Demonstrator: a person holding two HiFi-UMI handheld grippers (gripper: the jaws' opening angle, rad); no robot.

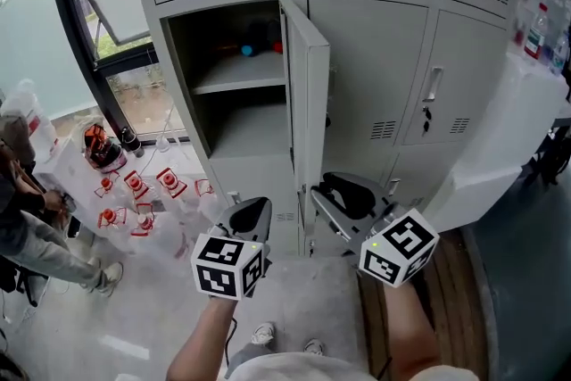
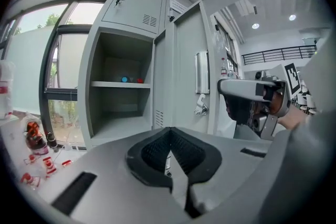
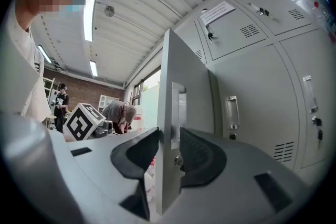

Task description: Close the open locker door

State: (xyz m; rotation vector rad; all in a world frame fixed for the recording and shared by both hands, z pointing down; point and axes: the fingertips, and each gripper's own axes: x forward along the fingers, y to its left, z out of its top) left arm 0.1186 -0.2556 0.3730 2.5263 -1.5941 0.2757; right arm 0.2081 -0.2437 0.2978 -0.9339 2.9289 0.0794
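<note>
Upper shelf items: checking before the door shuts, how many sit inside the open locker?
2: a blue item on the upper shelf, and a red item just right of it. Others may be hidden.

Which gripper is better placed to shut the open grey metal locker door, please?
Right: the right gripper straddles the free edge of the grey metal locker door, jaws open; the left gripper, shut, stands apart.
</note>
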